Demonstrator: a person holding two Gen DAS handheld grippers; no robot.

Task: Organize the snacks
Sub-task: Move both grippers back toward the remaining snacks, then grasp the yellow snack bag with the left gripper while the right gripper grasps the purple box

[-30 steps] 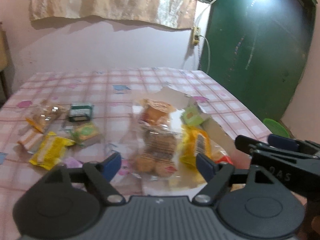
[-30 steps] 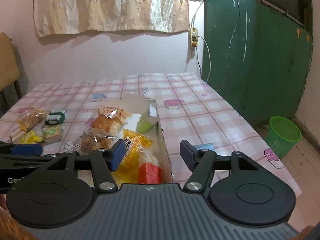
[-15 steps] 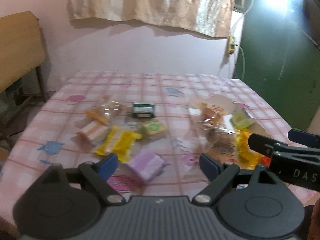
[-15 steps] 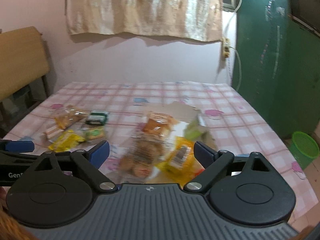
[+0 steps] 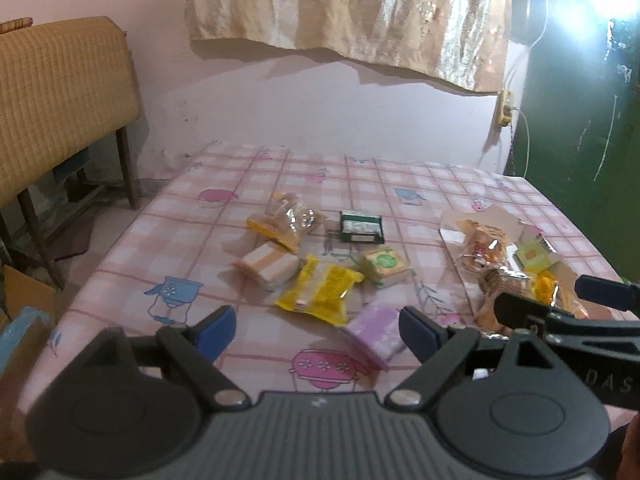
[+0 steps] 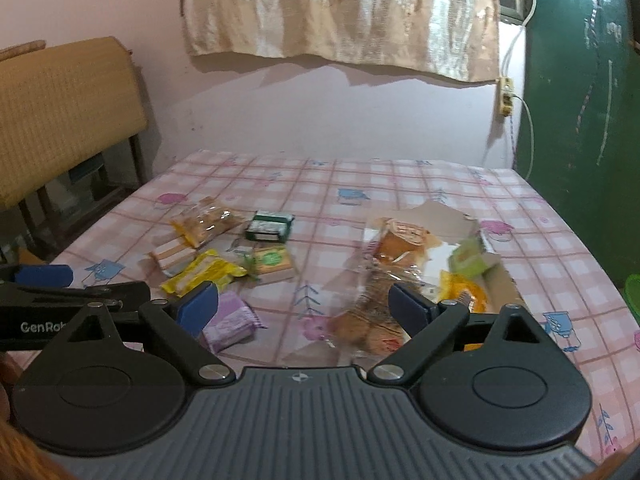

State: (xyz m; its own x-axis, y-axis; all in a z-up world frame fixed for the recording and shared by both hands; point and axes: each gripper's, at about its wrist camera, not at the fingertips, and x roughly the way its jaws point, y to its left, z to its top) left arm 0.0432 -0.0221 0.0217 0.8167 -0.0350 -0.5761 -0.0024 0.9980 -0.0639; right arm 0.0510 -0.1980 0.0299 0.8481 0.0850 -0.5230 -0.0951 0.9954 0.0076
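Loose snacks lie on the pink checked tablecloth [image 5: 200, 240]: a purple packet [image 5: 374, 334], a yellow packet [image 5: 320, 294], a dark green box [image 5: 360, 227], a small green-label packet [image 5: 384, 264], a striped wafer pack [image 5: 268, 266] and a clear biscuit bag [image 5: 286, 220]. An open cardboard box [image 6: 500, 280] on the right holds bagged buns [image 6: 400, 240] and several other packs. My left gripper [image 5: 316, 330] hovers open just short of the purple packet. My right gripper [image 6: 304, 304] is wide open and empty above the table between the purple packet [image 6: 230, 320] and the box.
A woven-back chair [image 5: 60, 92] stands off the table's left side. A green door [image 6: 580, 100] and a green basket [image 6: 632, 292] are at the right. A curtain [image 5: 348, 12] hangs on the pink back wall. The far half of the tablecloth bears nothing.
Both grippers have swung left, away from the cardboard box and toward the loose snacks. The right gripper's jaws have spread wider; the left's opened slightly. Nothing was picked up.
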